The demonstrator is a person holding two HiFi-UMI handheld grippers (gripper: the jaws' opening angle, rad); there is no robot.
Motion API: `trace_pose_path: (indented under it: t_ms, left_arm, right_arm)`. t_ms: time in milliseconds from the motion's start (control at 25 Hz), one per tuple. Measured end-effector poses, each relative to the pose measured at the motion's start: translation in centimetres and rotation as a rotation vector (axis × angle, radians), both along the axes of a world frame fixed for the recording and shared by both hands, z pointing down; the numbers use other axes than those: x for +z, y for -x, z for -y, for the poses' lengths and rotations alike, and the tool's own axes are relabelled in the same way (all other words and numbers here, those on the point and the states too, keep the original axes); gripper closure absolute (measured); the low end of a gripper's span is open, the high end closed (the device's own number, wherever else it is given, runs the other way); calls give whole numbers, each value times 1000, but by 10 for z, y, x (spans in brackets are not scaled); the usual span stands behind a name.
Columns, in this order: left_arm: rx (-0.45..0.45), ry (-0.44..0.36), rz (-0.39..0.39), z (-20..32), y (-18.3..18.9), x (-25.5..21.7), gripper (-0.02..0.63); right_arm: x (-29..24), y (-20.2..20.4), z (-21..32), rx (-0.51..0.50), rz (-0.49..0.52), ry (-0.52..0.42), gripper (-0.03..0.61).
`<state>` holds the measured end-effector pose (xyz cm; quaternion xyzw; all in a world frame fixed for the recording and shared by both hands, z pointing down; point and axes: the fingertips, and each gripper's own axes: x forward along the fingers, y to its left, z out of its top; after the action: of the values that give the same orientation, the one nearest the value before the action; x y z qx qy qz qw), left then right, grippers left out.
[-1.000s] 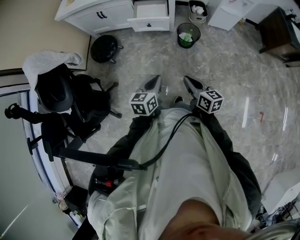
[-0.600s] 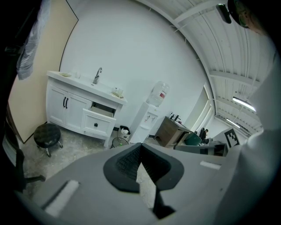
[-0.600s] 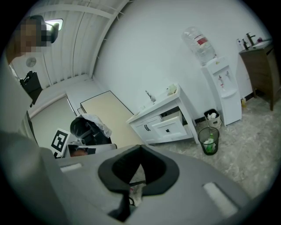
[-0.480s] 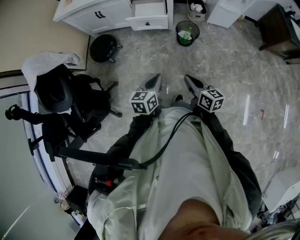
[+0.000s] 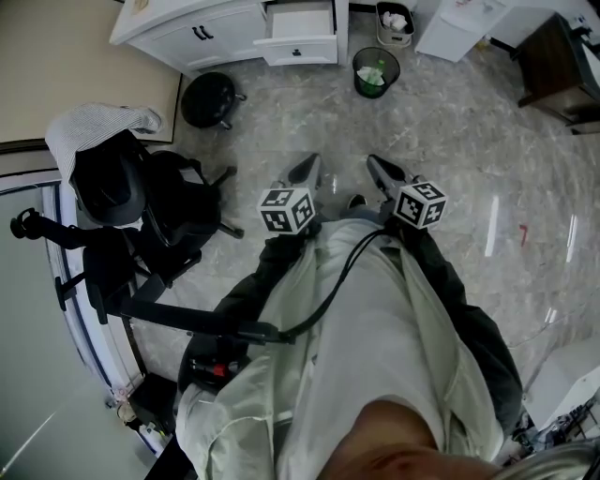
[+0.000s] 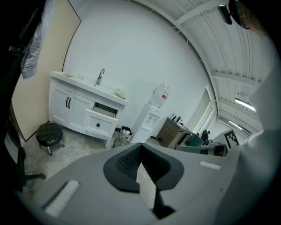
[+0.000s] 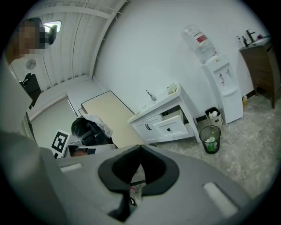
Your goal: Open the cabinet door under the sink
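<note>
The white sink cabinet stands far off against the wall, at the top left of the head view. Its two doors with black handles are closed, and the drawer to their right stands pulled out. The left gripper view shows the same doors under the tap, and the right gripper view shows the cabinet. My left gripper and right gripper are held close to the body, well short of the cabinet. Both are shut with nothing between the pads.
A black round stool sits in front of the cabinet. A mesh waste bin and a small white bin stand right of the drawer. An office chair draped with clothes is at left, and a dark desk at far right.
</note>
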<state>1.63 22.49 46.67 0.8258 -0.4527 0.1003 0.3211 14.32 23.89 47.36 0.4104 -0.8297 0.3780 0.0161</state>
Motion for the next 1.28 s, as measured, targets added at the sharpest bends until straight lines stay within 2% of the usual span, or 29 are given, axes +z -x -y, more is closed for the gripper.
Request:
trace_pose_path:
  t_ms: [440,1040,1280]
  left_arm:
    - [-14,8,5,-4,-4,3,606]
    - [-100,11,18,-8,-15,0,606]
    - [-83,1,21,-1,-13,2,606]
  right_arm:
    - [1,-6,-1,-7,10,2,577]
    - [-3,-20,6,-86,22,0,577]
    - [-2,-17,13,-70,26,-24,577]
